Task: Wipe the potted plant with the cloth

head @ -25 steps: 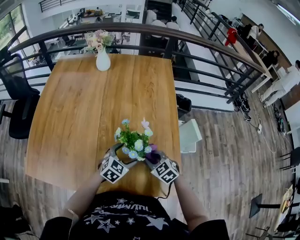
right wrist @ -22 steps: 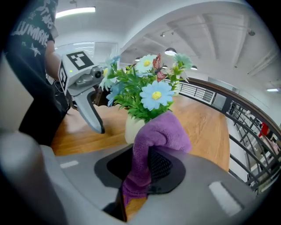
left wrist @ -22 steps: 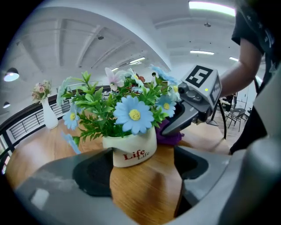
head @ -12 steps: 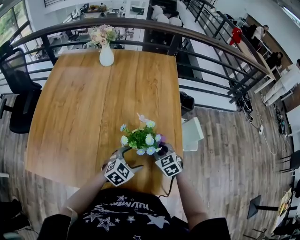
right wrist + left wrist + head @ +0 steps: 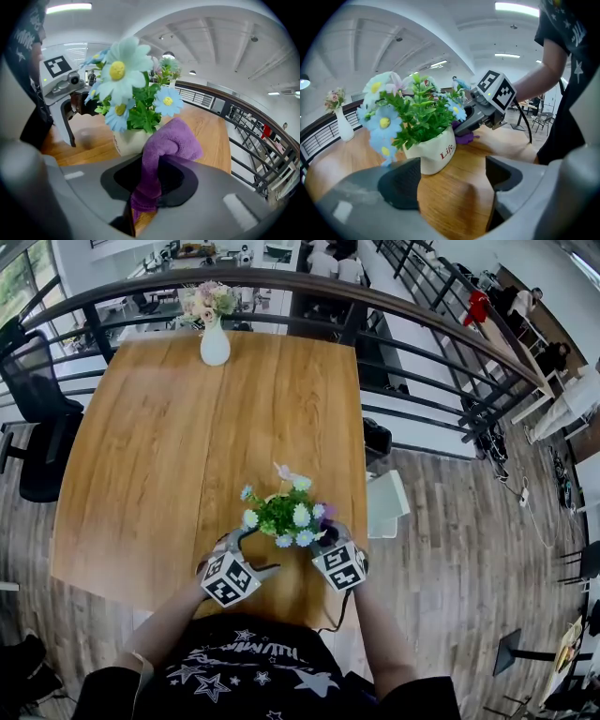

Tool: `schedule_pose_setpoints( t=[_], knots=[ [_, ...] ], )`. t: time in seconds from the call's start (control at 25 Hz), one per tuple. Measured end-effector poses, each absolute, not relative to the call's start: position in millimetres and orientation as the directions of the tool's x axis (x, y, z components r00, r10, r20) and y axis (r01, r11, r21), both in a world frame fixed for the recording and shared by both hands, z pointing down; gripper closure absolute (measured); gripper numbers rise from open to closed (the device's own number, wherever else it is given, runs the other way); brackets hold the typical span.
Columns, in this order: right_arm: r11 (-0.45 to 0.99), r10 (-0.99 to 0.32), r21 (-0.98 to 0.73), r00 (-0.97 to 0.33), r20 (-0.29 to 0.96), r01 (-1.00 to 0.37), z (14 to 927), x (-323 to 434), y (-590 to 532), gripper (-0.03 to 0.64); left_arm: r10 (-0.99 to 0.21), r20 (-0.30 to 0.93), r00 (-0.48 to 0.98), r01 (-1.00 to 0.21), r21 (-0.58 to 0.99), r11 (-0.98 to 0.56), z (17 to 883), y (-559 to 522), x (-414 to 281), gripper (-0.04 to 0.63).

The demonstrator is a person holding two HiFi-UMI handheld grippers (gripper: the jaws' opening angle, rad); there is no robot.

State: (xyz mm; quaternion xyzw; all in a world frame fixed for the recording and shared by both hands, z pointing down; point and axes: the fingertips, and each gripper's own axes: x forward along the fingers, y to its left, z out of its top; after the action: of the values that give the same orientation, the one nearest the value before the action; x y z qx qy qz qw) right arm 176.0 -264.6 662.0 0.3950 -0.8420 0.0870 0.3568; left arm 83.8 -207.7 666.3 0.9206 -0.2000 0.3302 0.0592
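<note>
At the near edge, above the person's black star-printed shirt, two forearms reach over the light brown wooden table; the left gripper, grey with a marker cube, has its jaws standing wide apart, with only bare tabletop between the dark pads, and in the left gripper view its left pad sits just in front of the pot without pressing on it; the right gripper is clamped on a soft purple cloth, which rises from between the closed jaws and folds over towards the pot; the potted plant, a small white ceramic pot with red lettering, green leaves and pale blue and white daisies, stands upright on the table between the two grippers, near the table's front edge; the cloth lies low at the pot's right side, close against it, though whether they actually touch cannot be told; well apart, at the table's far edge, stands a white vase of pink flowers; beyond it curves a dark metal railing; a black office chair stands at the table's left.
</note>
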Motion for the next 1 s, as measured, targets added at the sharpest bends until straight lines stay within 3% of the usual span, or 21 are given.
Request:
schedule_pose_setpoints(
  t=[0.2,0.4,0.72,0.8,0.88,1.0],
  knots=[
    [0.675,-0.602,0.131,-0.439,0.667,-0.726,660.5,174.8,-265.9,0.531,-0.331,0.659,0.676,-0.403,-0.047,-0.914,678.2,-228.4,59.5,0.146],
    [0.681,-0.589,0.122,-0.442,0.677,-0.722,662.7,177.1,-264.5,0.531,-0.293,0.613,0.733,-0.287,-0.112,-0.951,667.7,-251.6,58.9,0.144],
    [0.697,-0.577,0.131,-0.443,0.686,-0.705,664.0,177.2,-264.5,0.531,-0.219,0.644,0.733,-0.142,-0.17,-0.975,675.3,-278.3,74.4,0.143],
    [0.702,-0.573,0.133,-0.444,0.689,-0.7,664.3,176.8,-264.1,0.531,-0.207,0.64,0.74,-0.132,-0.164,-0.978,674.8,-278.3,79.4,0.149],
    [0.705,-0.569,0.134,-0.443,0.692,-0.696,665.3,176.8,-264.4,0.531,-0.208,0.631,0.748,-0.139,-0.158,-0.978,674.2,-277.9,81.9,0.206],
    [0.713,-0.566,0.139,-0.446,0.693,-0.688,666.6,176.3,-267.6,0.531,-0.221,0.616,0.756,-0.157,-0.157,-0.975,675.8,-279.9,81.4,0.207]
  ],
)
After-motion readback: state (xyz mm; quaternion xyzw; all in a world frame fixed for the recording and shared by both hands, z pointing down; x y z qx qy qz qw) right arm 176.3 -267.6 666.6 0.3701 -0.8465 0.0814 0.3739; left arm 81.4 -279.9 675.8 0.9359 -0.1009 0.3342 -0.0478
